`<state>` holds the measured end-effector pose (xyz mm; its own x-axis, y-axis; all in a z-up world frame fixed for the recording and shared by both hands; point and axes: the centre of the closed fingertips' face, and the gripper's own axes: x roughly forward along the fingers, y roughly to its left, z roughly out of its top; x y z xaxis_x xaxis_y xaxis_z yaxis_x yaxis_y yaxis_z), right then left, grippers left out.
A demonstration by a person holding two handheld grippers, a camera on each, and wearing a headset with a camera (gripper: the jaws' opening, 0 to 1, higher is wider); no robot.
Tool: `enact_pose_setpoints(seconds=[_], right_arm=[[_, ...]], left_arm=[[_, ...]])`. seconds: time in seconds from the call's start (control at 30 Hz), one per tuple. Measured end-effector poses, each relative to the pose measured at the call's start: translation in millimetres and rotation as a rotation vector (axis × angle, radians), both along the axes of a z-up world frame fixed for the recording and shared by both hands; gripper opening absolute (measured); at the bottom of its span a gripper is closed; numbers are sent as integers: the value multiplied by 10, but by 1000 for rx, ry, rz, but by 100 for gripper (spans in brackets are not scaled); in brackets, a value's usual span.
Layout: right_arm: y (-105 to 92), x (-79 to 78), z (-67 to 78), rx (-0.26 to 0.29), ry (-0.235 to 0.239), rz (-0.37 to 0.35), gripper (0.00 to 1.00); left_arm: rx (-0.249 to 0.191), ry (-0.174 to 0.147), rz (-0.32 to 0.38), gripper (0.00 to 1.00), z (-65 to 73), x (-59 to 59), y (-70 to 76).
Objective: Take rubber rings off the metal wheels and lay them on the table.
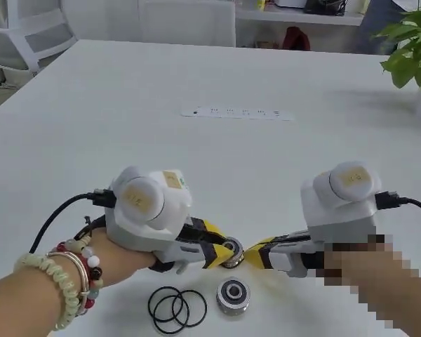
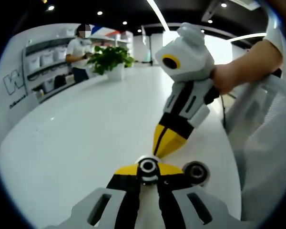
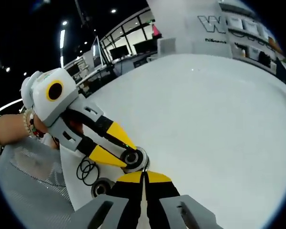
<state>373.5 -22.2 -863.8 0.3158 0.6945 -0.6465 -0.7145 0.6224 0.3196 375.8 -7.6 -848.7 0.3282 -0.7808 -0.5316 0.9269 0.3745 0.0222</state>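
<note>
My left gripper [image 1: 226,255] comes in from the left and is shut on a small metal wheel [image 1: 234,247], held just above the white table [image 1: 196,161]. From the right, my right gripper [image 1: 251,250] points at that wheel with its jaws together, tips touching its rim; whether they pinch a ring is unclear. In the left gripper view the held wheel [image 2: 148,165] sits between my jaws, with the right gripper [image 2: 158,151] just beyond it. A second wheel [image 1: 233,295] lies on the table near three loose black rubber rings [image 1: 177,307].
A white power strip [image 1: 235,112] lies at mid-table. A green plant [image 1: 414,49] stands at the far right, and a white chair [image 1: 28,35] at the far left corner. A person [image 2: 78,52] stands by shelves in the background.
</note>
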Motion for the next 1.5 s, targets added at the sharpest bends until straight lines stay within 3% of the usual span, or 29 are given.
enact_pose_setpoints(seconds=[0.13, 0.2, 0.23, 0.27, 0.37, 0.53, 0.77, 1.5], right_arm=[[-5, 28, 28, 29, 9, -27, 0], [26, 47, 106, 105, 46, -69, 0], [18, 30, 95, 109, 73, -78, 0], [-8, 43, 63, 89, 64, -72, 0], [10, 34, 75, 109, 69, -76, 0], [40, 23, 95, 190, 138, -135, 0], [66, 21, 109, 200, 140, -149, 0], [155, 9, 157, 255, 177, -156, 0]], left_arm=[[1, -1, -1, 14, 0, 0, 1], [2, -1, -1, 14, 0, 2, 2], [2, -1, -1, 14, 0, 3, 2], [1, -2, -1, 14, 0, 3, 0], [2, -2, -2, 14, 1, 3, -1], [6, -7, -5, 14, 1, -7, 4], [13, -36, -16, 14, -1, -15, 16], [10, -36, -12, 14, 0, -8, 17]])
